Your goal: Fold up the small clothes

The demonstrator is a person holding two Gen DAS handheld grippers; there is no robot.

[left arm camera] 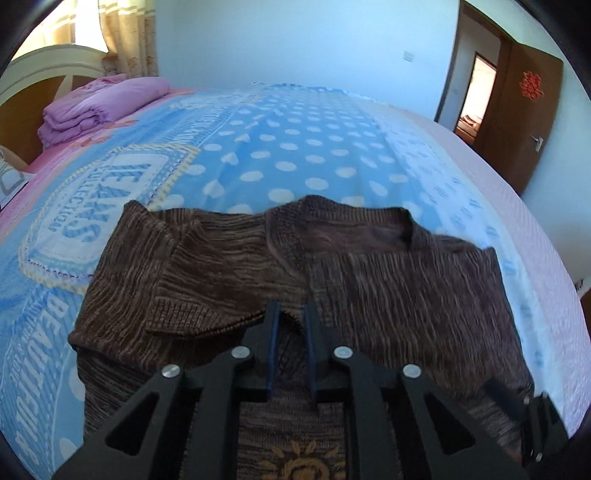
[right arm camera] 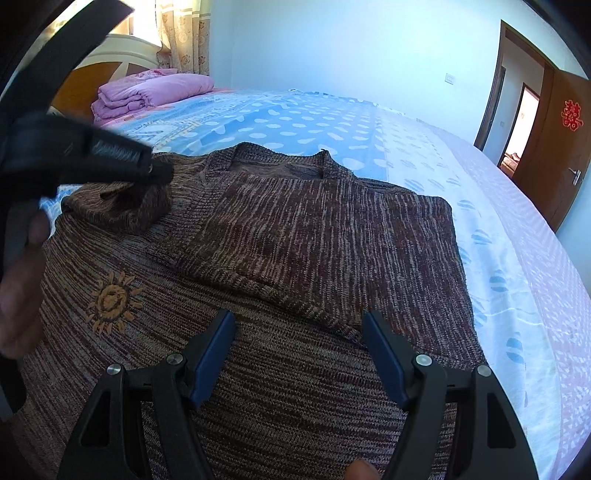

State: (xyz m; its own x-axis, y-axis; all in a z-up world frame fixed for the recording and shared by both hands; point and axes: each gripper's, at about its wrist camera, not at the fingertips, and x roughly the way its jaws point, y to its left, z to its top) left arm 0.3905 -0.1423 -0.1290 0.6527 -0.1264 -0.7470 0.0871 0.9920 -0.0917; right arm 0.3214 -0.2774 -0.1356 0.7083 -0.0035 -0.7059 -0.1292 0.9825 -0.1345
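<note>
garment: brown knit sweater [right arm camera: 303,236] lies flat on the bed [left arm camera: 295,147], both sleeves folded inward.
left gripper [left arm camera: 291,314]: jaws pinched on the left sleeve cuff.
right gripper [right arm camera: 299,332]: jaws spread wide, empty, over the body.
handling: soft, light, limp; likely best gripped at hem or folded edges.

Bright bluish daylight from the curtained window [left arm camera: 88,26], heavy fisheye bending, dark vignetted corners.
</note>
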